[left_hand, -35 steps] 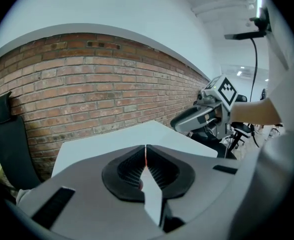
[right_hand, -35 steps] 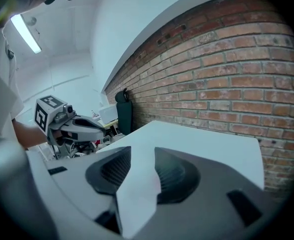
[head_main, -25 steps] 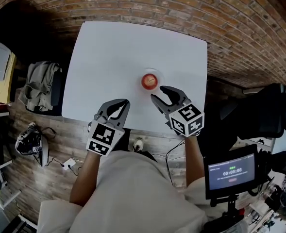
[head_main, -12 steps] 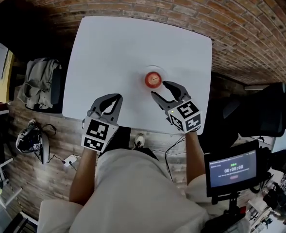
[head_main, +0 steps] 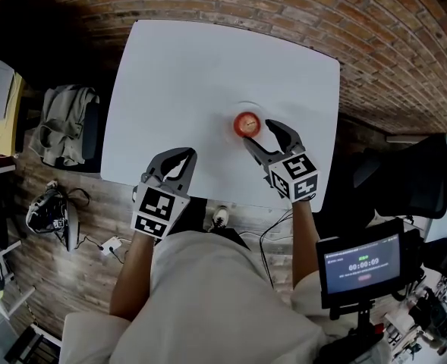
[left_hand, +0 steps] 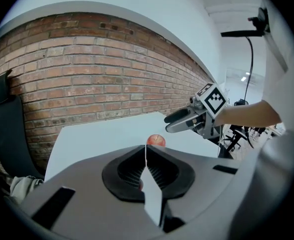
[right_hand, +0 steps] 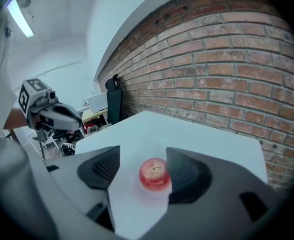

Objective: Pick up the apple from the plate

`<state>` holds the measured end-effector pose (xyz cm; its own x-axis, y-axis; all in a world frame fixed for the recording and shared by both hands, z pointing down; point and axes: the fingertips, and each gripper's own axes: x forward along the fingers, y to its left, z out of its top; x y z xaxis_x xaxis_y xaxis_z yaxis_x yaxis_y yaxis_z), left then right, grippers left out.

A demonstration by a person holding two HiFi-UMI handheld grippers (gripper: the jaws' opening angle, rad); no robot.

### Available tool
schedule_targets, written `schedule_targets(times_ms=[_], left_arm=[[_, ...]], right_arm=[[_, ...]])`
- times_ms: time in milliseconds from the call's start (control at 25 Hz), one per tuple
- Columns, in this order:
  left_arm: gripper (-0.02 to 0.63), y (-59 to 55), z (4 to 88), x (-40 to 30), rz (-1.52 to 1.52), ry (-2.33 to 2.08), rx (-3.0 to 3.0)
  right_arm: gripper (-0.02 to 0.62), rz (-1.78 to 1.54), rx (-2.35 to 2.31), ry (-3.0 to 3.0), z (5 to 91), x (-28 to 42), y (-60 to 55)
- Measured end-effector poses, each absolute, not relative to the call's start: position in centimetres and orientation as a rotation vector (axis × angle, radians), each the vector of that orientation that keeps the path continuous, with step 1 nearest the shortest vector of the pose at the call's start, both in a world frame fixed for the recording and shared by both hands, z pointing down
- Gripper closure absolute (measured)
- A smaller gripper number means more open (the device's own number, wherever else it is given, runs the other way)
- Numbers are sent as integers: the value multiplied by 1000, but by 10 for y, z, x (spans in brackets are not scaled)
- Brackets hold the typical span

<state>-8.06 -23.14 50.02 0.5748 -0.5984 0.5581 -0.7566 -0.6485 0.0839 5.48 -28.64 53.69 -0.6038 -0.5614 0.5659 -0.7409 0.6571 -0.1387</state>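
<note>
A red apple [head_main: 247,123] sits on a small white plate [head_main: 234,111] towards the right of the white table. My right gripper [head_main: 259,132] is just in front of it at the near side, and its jaws are opening. In the right gripper view the apple [right_hand: 154,174] lies in line with the gap between the dark pads [right_hand: 184,176], which do not touch it. My left gripper [head_main: 182,155] hovers at the table's front edge, well left of the apple, with its jaws shut on nothing. The left gripper view shows the apple [left_hand: 155,140] beyond the closed jaws.
The white table [head_main: 177,74] stands on a brick-patterned surface. A chair draped with clothing [head_main: 64,127] is at the left, and a black chair [head_main: 420,173] at the right. A monitor on a stand [head_main: 360,268] is at the lower right. Gear lies on the wooden floor [head_main: 48,218].
My right gripper has come closer to the apple and its jaws have spread wider. The left gripper has stayed shut near the front edge.
</note>
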Motion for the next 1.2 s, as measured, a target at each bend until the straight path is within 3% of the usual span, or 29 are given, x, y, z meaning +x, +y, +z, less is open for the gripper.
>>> schedule_targets(times_ms=[640,1200], left_arm=[[598,-244,511,-55,726,-1013,2517],[598,-238,513,-55,747,-1000,2513]], right_arm=[[224,500,933,-2395,561,54,-295],[181,523,858,-2361,589,50,-297]])
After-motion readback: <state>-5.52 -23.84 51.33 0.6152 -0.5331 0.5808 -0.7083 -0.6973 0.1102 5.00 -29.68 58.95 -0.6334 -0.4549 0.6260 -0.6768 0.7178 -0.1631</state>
